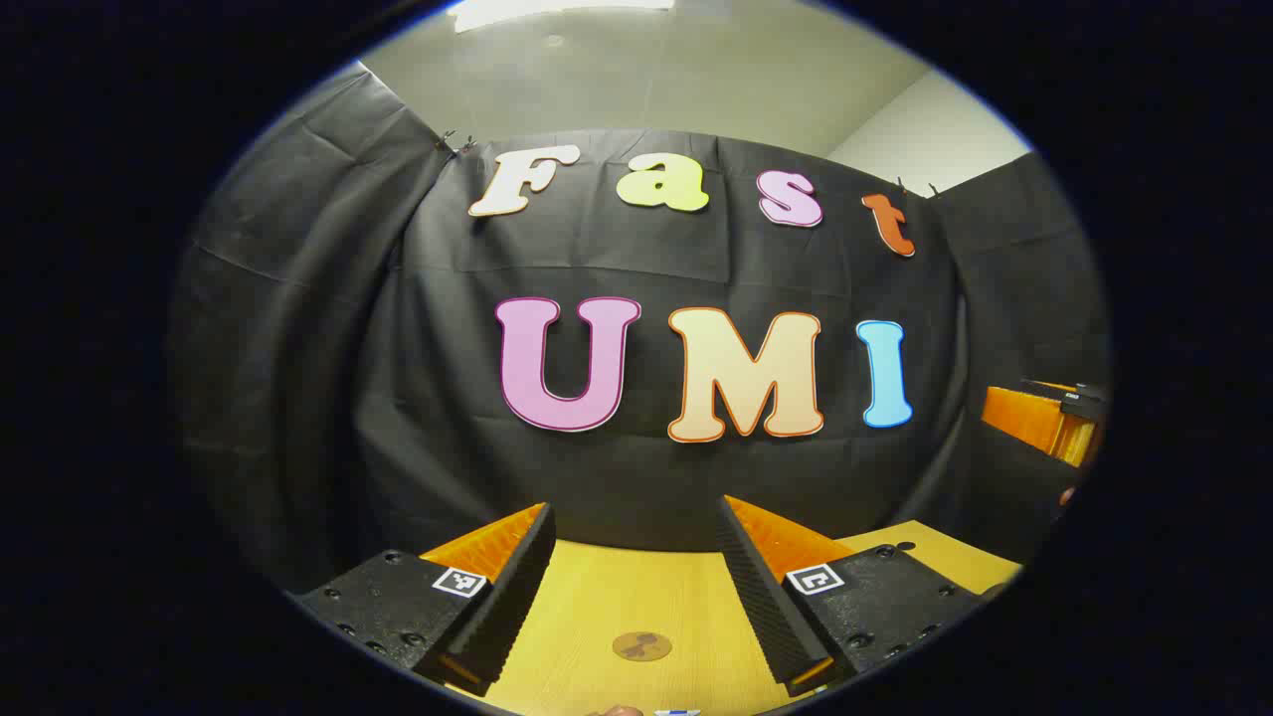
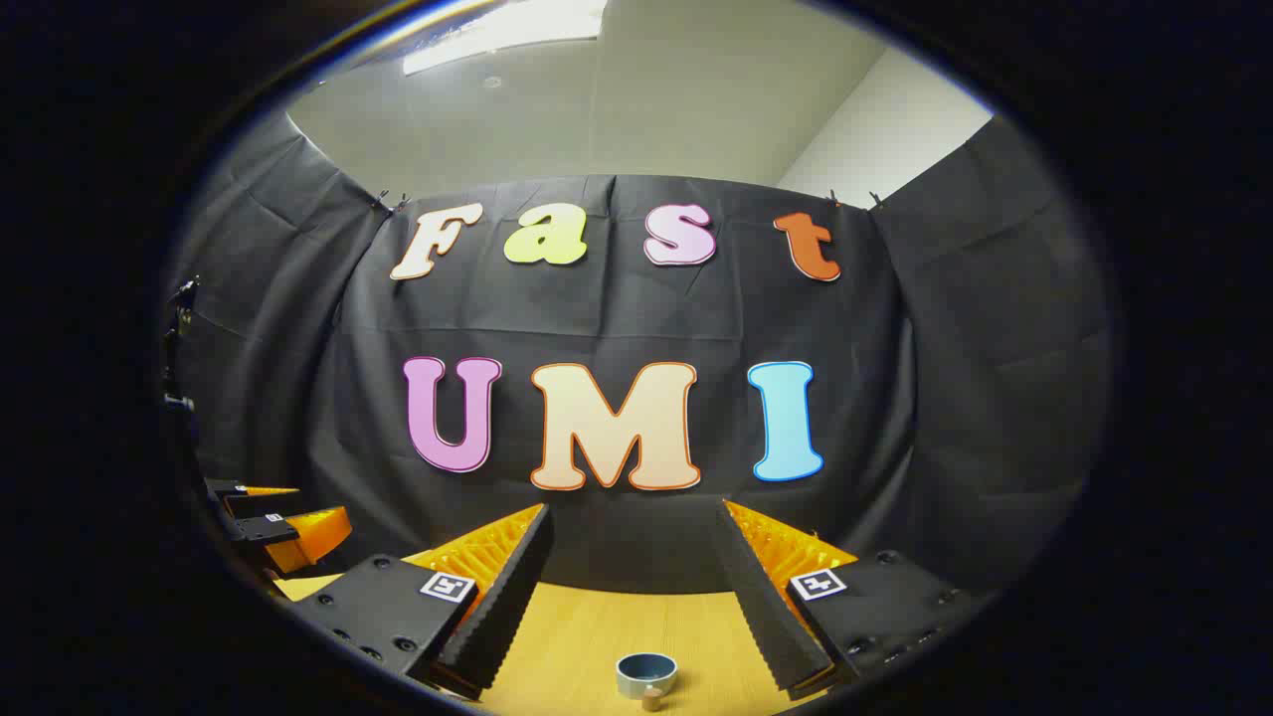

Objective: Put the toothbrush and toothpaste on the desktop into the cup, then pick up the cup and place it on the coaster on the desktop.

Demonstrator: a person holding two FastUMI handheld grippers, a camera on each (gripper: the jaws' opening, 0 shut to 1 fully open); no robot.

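- The desktop [image 1: 636, 597] looks like pale wood with a fine straight grain and a smooth, matt face.
- The coaster [image 1: 641, 646], lying flat on the desktop, is a dull brownish disc, perhaps cork.
- The cup [image 2: 646, 673], standing on the desktop, has a smooth, faintly glossy wall, like glazed ceramic or plastic.

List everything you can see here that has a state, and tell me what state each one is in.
left gripper: open, nothing between its fingers, above the desktop.
right gripper: open, nothing between its fingers.
cup: upright on the desktop, mouth up; contents hard to tell.
coaster: flat on the desktop, nothing on it.
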